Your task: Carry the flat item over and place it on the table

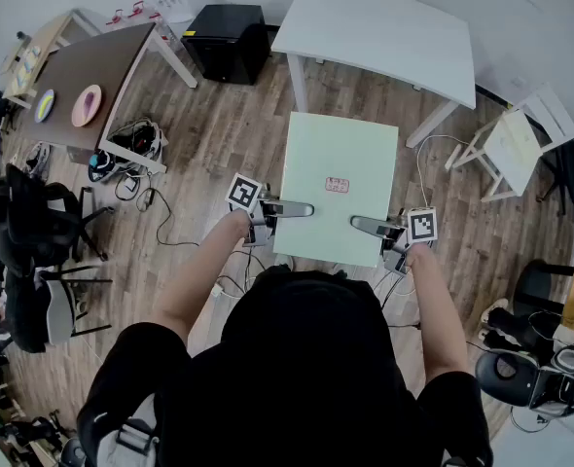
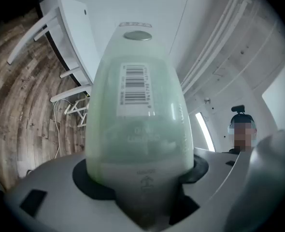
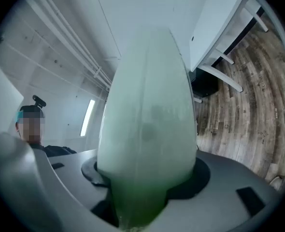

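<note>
desk (image 1: 384, 27): white, beyond the load | flat board (image 1: 336, 144): pale green, held level above wooden floor (image 1: 219, 134), short of desk's near edge | left gripper (image 1: 302, 208): jaws wide, clamping board's left edge | right gripper (image 1: 360, 224): clamping right edge

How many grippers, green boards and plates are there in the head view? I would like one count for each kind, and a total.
Grippers: 2 (left gripper, right gripper)
Green boards: 1 (green board, gripped by both)
Plates: 2 (pink plate, yellowish plate)
Total: 5
</note>
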The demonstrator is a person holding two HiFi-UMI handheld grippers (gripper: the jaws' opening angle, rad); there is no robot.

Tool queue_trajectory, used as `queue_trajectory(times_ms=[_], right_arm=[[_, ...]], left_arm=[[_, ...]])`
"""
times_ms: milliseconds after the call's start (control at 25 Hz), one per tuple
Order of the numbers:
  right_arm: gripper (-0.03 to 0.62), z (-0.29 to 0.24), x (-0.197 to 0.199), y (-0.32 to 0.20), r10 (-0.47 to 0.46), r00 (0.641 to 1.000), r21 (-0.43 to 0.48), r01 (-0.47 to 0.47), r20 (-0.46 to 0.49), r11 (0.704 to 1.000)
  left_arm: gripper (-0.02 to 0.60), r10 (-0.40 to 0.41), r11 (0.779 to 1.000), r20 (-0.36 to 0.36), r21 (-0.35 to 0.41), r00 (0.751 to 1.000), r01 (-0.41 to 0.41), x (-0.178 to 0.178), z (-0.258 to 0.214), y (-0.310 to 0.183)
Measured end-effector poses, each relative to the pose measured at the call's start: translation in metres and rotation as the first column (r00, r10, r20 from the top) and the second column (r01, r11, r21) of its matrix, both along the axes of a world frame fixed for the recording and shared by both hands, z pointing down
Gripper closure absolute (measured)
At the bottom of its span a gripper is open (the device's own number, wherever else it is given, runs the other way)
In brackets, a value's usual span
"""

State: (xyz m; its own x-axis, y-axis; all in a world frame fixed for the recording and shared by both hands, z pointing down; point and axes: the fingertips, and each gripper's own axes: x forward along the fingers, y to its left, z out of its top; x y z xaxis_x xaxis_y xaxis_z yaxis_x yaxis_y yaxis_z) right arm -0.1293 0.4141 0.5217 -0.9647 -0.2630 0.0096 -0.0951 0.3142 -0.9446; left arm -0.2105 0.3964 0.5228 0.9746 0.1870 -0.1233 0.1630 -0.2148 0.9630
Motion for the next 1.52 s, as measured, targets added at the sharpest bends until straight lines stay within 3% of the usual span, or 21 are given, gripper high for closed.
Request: queue_trajectory(times_ms=[400, 560, 1040, 1520], right_arm=[[0.303, 0.003, 0.003, 0.002, -0.003, 1.0, -0.014, 0.004, 0.028, 1.0], [0.303, -0.004, 0.018, -0.005, -0.003, 1.0, 0.028, 0.002, 0.03, 1.0], [0.301, 0.002, 0.075, -0.006, -0.023, 0.996, 0.019, 0.021, 0.091, 1.0], [0.303, 0.024, 0.128, 0.0, -0.017, 0.995, -0.048, 0.022, 0.098, 0.999]], left_arm=[[0.241, -0.002, 0.999, 0.016, 0.033, 1.0, 0.002, 0.003, -0.001, -0.002], [0.241, -0.009, 0.999, 0.018, 0.035, 1.0, 0.009, 0.017, -0.002, -0.005], [0.241, -0.054, 0.998, 0.033, 0.025, 0.998, 0.053, 0.074, 0.008, 0.0], [0.241, -0.063, 0.998, 0.048, -0.021, 0.997, 0.064, 0.127, 0.026, 0.005]])
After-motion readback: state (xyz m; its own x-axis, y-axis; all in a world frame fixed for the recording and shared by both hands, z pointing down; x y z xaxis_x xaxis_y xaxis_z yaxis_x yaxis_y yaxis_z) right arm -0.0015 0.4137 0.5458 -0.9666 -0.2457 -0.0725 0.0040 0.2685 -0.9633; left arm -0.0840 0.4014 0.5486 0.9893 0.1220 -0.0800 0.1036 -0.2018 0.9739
